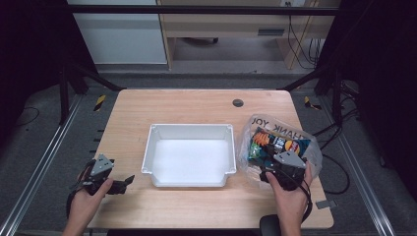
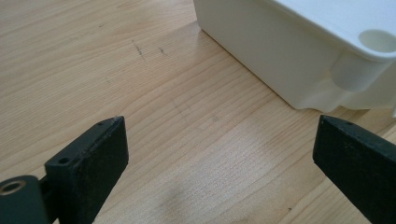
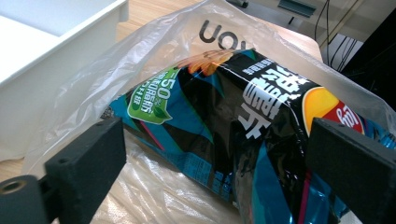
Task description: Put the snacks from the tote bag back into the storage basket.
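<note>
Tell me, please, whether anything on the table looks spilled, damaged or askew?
Nothing stands out: the white bin sits square and empty, and the chip bag lies intact inside the clear plastic bag.

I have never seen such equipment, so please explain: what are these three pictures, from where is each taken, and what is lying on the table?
No robot is here. A person holds one hand-held gripper in each hand: the left hand-held gripper and the right hand-held gripper. Each has two black jaws. The high view looks down from above the wooden table. The other two pictures come from cameras riding on the grippers, looking along their jaws. On the table stand a white bin, with nothing visible inside, and a clear plastic bag with a snack packet inside. Both grippers are open. The left one hovers over bare wood; the right one reaches at the packet, not yet gripping it.
</note>
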{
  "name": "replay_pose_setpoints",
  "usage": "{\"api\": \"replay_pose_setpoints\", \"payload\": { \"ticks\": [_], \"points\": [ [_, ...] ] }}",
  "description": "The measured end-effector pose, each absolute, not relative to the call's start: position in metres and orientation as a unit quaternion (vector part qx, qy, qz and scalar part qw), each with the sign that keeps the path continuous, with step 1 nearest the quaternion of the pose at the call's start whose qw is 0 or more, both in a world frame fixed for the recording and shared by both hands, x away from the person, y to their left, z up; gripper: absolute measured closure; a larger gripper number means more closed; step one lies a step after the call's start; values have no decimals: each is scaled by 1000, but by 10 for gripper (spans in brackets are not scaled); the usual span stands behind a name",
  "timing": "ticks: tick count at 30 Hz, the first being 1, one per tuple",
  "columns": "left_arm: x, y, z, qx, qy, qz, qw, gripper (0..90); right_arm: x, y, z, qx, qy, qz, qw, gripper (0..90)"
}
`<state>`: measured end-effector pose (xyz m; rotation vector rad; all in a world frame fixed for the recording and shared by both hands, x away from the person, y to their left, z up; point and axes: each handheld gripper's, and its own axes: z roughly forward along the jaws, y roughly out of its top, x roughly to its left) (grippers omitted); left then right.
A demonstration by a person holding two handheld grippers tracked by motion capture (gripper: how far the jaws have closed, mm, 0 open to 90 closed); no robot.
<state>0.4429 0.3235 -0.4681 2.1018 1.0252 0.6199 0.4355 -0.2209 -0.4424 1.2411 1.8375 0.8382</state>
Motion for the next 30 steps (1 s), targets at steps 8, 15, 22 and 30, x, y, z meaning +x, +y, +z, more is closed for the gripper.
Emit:
{"api": "replay_pose_setpoints", "payload": {
  "ticks": [8, 15, 22, 30],
  "points": [
    [442, 327, -467, 811, 402, 248, 344, 36, 434, -219, -442, 479, 722, 323, 381, 104],
    [442, 330, -468, 810, 410, 239, 344, 37, 441, -217, -430, 448, 760, 305, 360, 108],
    [442, 329, -470, 813, 409, 232, 343, 38, 458, -223, -401, 433, 788, 293, 324, 110],
    [442, 329, -469, 811, 408, 231, 352, 39, 484, -235, -372, 422, 818, 256, 295, 127]
  ]
}}
